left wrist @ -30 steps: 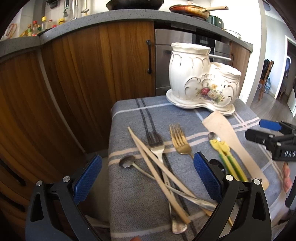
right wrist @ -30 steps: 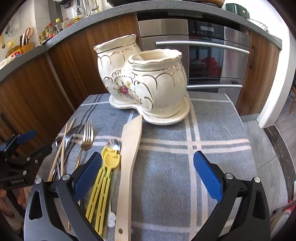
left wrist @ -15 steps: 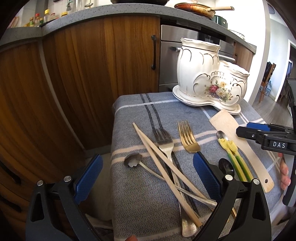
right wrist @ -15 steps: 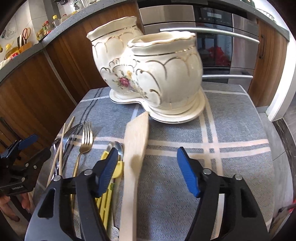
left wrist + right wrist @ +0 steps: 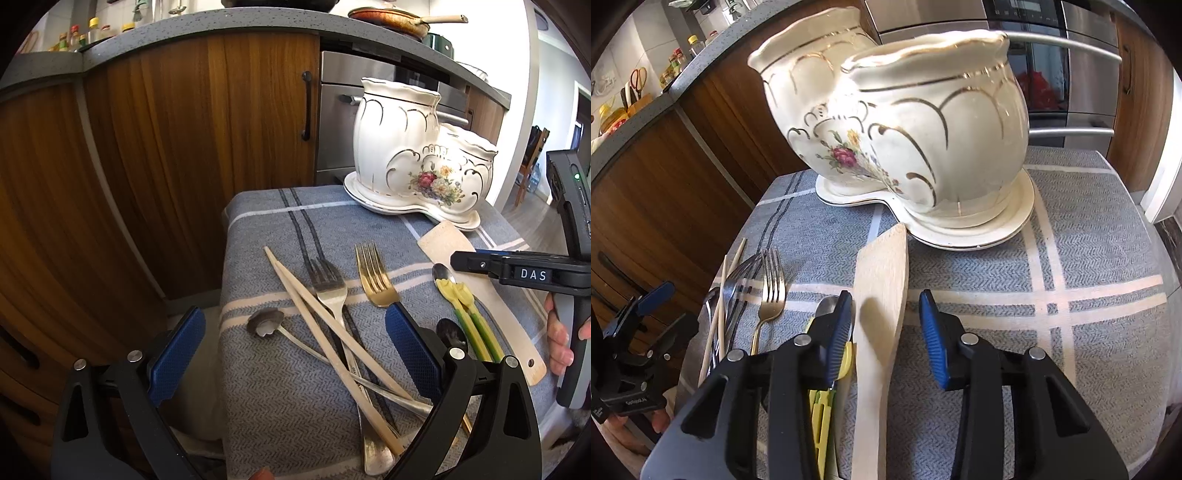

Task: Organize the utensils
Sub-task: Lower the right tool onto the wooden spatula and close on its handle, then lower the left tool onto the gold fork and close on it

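Observation:
A wooden spatula (image 5: 882, 295) lies on the grey cloth, its blade tip touching the base of the white floral utensil holder (image 5: 905, 122). My right gripper (image 5: 886, 328) is open, low over the cloth, with its blue pads on either side of the spatula; a gap shows on the right side. It also shows in the left wrist view (image 5: 517, 271). My left gripper (image 5: 291, 354) is open and empty above the near left corner. There lie chopsticks (image 5: 317, 314), a silver fork (image 5: 328, 288), a gold fork (image 5: 375, 277), a shell-bowl spoon (image 5: 264, 323) and yellow-green picks (image 5: 469, 317).
The grey striped cloth (image 5: 1089, 325) covers a small table in front of wooden cabinets (image 5: 166, 166) and a steel oven (image 5: 1071, 74). A small spoon (image 5: 443, 273) and a dark spoon (image 5: 450, 332) lie beside the picks. The cloth's left edge drops off near my left gripper.
My right gripper moved forward and down and narrowed its jaws around the spatula. My left gripper shifted slightly; the utensils have not moved.

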The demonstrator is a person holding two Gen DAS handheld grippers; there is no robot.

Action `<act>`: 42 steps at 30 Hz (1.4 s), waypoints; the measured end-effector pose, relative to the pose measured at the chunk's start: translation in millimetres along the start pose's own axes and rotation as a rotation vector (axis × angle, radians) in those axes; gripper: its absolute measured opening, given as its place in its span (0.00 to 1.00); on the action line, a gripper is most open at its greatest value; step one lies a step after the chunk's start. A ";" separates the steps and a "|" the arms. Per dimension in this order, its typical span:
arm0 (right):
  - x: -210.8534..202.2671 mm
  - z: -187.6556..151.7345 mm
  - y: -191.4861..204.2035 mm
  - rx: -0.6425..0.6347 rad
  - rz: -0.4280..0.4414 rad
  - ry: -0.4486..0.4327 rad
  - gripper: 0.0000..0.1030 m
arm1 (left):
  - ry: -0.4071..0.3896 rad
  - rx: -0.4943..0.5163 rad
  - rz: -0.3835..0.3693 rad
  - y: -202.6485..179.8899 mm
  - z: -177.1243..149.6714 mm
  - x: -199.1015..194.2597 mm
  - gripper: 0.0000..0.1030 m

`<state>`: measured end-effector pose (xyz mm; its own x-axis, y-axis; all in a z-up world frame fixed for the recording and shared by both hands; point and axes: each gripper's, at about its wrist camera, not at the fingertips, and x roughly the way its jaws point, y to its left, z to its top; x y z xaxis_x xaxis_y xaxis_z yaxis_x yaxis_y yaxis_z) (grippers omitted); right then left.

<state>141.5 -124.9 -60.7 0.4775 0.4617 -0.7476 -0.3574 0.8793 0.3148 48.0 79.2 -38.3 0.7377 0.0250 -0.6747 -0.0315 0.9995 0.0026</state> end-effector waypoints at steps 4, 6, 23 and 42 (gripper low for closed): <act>-1.5 -0.4 -1.7 0.026 0.034 -0.007 0.16 | 0.000 0.007 0.004 -0.9 0.3 0.5 0.95; -5.1 0.0 -0.3 0.023 0.050 -0.020 0.10 | 0.003 0.007 0.001 -1.6 0.8 1.1 0.95; -44.4 -9.2 14.6 -0.066 0.049 -0.123 0.05 | 0.046 0.037 -0.114 -14.7 13.1 10.8 0.93; -58.7 -15.2 14.4 -0.068 0.046 -0.145 0.05 | 0.114 0.066 -0.282 -29.9 43.9 69.4 0.52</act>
<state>96.1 -141.1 -21.2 0.5685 0.5177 -0.6394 -0.4330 0.8491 0.3025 129.7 51.9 -52.8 0.6303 -0.2525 -0.7341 0.2106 0.9658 -0.1514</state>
